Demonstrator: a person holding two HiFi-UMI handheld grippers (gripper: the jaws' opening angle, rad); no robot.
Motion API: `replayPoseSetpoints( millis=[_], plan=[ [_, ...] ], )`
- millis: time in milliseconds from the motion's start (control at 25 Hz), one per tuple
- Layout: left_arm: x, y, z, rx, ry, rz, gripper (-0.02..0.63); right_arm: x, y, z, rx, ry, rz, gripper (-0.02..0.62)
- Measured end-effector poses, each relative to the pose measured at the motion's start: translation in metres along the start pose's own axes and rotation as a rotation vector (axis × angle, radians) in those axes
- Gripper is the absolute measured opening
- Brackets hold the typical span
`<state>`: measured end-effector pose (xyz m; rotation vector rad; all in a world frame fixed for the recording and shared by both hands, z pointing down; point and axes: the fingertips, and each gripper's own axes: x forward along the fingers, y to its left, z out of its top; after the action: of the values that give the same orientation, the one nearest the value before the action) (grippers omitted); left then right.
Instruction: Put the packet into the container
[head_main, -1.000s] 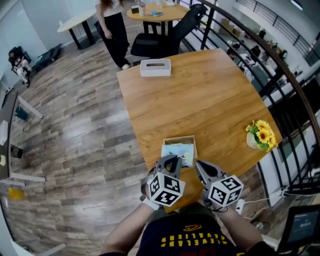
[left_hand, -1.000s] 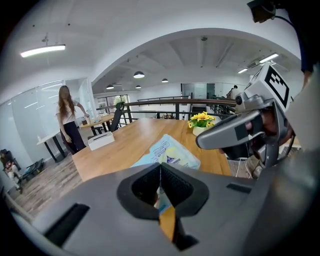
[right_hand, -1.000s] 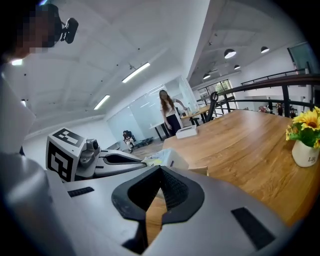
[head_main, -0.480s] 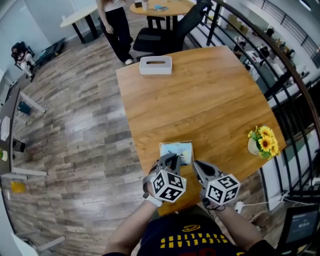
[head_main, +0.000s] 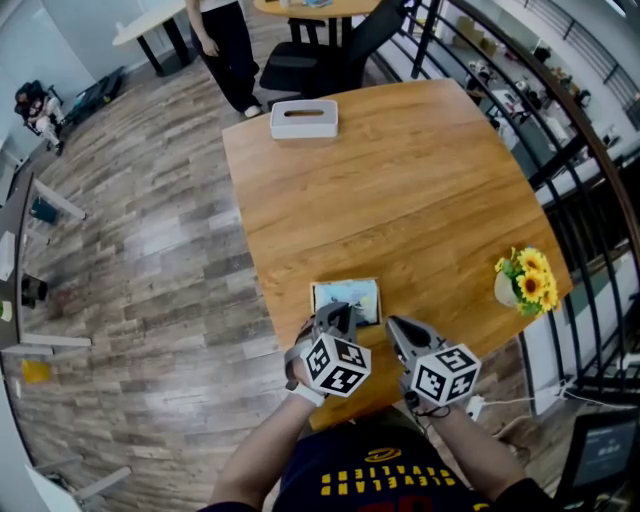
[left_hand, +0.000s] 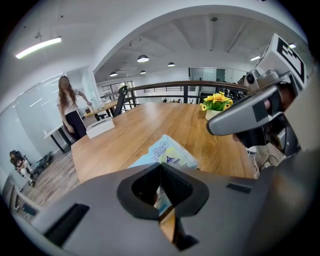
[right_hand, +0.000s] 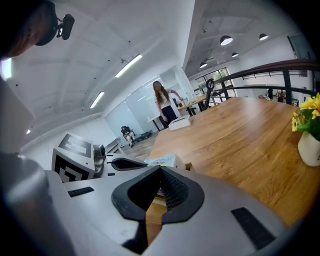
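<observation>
A light blue packet with yellow print lies in a small wooden container near the front edge of the wooden table. My left gripper hovers just in front of the container, shut and empty, with the packet showing right past its tips. My right gripper is beside it on the right, shut and holding nothing. In the right gripper view the packet and the container's corner sit just beyond the closed tips, with the left gripper alongside.
A white tissue box stands at the table's far edge. A vase of yellow flowers sits at the right edge, by a dark railing. A person and an office chair are beyond the table.
The head view has shifted slightly, so the table sits a little more to the left. Both grippers stay shut in front of the container; the packet has not moved.
</observation>
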<state>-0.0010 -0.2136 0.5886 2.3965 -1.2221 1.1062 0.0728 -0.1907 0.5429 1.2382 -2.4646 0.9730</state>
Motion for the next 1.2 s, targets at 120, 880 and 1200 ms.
replayPoseSetpoints(
  millis=[120,880,1200],
  plan=[
    [0.003,-0.004,-0.002,0.007,0.013,-0.005,0.002,-0.001,-0.001,0.0,0.009,0.001,-0.002,0.009],
    [0.015,-0.001,-0.018,0.006,0.068,0.007,0.002,0.002,-0.013,-0.003,0.036,0.014,-0.024,0.009],
    [0.027,-0.008,-0.034,0.022,0.109,-0.004,0.002,0.001,-0.015,-0.007,0.041,0.021,-0.03,0.009]
  ],
)
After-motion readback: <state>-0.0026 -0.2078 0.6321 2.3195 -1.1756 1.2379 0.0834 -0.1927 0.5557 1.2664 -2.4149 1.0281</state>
